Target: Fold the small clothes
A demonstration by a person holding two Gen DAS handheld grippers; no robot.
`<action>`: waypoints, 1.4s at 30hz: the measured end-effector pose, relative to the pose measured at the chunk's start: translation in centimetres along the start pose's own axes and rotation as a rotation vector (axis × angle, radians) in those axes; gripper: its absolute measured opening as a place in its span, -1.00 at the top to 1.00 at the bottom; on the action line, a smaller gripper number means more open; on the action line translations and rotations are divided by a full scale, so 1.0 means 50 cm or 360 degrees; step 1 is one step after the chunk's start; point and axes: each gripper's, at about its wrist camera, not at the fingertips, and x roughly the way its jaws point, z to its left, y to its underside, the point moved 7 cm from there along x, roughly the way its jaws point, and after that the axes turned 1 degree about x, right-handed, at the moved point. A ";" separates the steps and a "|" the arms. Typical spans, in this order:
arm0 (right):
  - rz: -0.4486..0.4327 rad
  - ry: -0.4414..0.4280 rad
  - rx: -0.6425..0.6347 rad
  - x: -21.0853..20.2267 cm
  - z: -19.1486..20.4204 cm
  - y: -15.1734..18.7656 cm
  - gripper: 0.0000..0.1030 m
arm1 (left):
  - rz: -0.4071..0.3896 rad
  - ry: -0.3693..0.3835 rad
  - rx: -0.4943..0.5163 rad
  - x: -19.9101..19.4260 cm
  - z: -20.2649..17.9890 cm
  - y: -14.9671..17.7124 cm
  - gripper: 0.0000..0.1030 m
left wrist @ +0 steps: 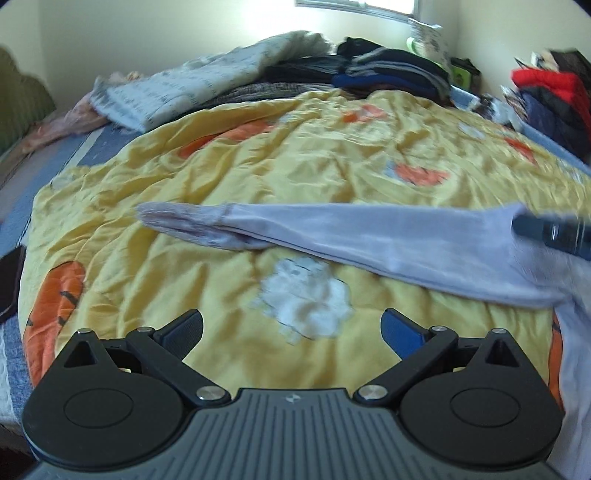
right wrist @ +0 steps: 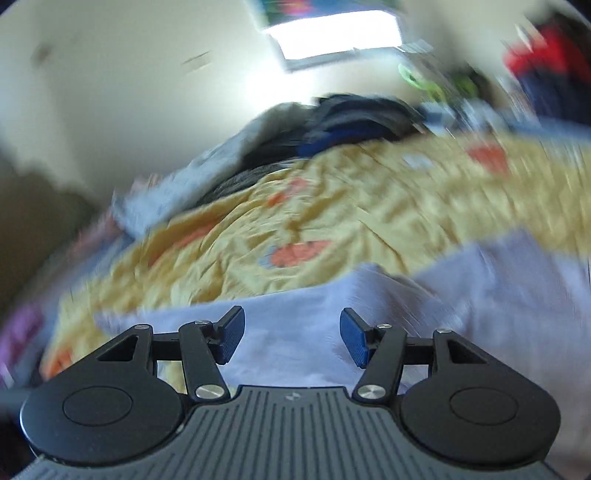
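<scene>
A pale lavender garment [left wrist: 373, 236] lies on a yellow quilt [left wrist: 258, 166] with orange and white prints. One long sleeve stretches left to its cuff [left wrist: 177, 221]. My left gripper [left wrist: 291, 332] is open and empty, above the quilt just short of the sleeve. My right gripper shows at the right edge of the left wrist view [left wrist: 554, 236], at the garment's body. In the blurred right wrist view, my right gripper [right wrist: 291, 339] is open, with the lavender cloth [right wrist: 295, 325] right under and between its fingers; nothing is clamped.
Stacks of folded dark clothes [left wrist: 388, 70] and a grey-white blanket [left wrist: 192, 88] lie at the far side of the bed. A red and navy pile [left wrist: 546, 99] stands at the far right. A window [left wrist: 354, 5] is behind, a green headboard [left wrist: 22, 96] at left.
</scene>
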 end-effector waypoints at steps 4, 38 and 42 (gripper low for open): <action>0.0020 -0.0009 -0.0534 0.037 0.131 0.029 -0.05 | 0.0038 0.0056 -0.0217 0.008 0.074 -0.028 -1.00; -0.0096 0.0058 -0.1277 0.031 0.301 0.117 0.90 | 0.0246 0.1128 -0.1609 0.129 0.178 -0.054 -0.69; -0.0064 0.0048 -0.1278 0.037 0.301 0.128 0.90 | 0.0236 0.1116 -0.1505 0.128 0.176 -0.059 0.43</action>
